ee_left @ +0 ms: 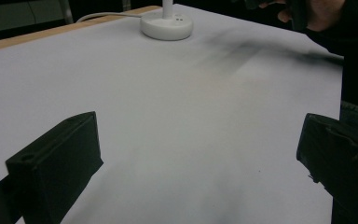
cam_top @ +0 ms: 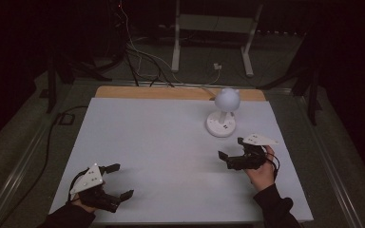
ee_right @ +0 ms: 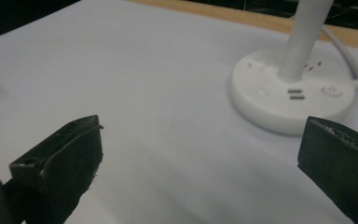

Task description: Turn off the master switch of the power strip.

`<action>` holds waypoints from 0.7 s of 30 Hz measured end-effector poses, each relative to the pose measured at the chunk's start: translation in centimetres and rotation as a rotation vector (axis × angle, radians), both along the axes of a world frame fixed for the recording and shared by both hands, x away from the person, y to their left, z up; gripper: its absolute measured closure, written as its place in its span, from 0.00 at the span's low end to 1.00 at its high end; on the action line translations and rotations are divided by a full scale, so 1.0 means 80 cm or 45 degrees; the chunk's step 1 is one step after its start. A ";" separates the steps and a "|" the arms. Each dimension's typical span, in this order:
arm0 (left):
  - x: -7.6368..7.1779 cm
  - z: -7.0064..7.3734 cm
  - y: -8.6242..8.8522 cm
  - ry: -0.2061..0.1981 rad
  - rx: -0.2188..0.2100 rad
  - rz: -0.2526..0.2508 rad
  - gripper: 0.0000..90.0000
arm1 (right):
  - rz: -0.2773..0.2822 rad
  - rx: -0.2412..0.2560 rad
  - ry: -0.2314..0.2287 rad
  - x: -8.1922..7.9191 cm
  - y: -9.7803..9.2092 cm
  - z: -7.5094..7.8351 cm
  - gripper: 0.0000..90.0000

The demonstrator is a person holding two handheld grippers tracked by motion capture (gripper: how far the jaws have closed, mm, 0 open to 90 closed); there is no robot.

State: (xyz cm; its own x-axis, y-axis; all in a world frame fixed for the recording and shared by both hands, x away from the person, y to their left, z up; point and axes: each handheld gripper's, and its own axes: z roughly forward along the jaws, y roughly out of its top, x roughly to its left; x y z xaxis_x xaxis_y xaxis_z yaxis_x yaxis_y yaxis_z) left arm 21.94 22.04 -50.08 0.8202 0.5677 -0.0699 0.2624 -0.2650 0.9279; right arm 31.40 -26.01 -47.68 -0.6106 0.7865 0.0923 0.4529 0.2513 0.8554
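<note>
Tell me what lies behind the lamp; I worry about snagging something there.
Behind the white lamp its white cable runs back over the wooden table edge toward the floor. The lamp's round head covers the spot directly behind it.

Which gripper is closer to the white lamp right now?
Right. The right gripper sits open just in front of the lamp, near its base. The left gripper is open at the table's near left corner, far across from it.

A white desk lamp (cam_top: 223, 112) with round head and base stands upright at the table's (cam_top: 147, 142) far right.
</note>
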 end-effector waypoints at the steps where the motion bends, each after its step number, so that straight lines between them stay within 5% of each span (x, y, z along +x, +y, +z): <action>1: 0.000 0.000 0.000 0.000 -0.001 -0.001 0.00 | 0.009 0.005 0.007 -0.004 -0.001 -0.001 0.00; 13: 0.000 0.000 -0.001 -0.003 0.005 -0.003 0.00 | 0.162 0.017 0.073 -0.036 -0.010 -0.017 0.00; 21: 0.000 0.000 -0.002 -0.002 0.008 -0.003 0.00 | 0.260 -0.018 0.057 -0.062 -0.014 -0.028 0.00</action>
State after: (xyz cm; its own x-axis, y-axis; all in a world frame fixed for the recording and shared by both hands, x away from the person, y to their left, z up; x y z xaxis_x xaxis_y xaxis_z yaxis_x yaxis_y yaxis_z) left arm 21.90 21.91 -50.09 0.8219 0.5659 -0.0652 0.2602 -0.2712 0.9267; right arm 26.43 -27.15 -49.93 -0.7530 0.6483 0.1127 0.4289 0.3537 0.8312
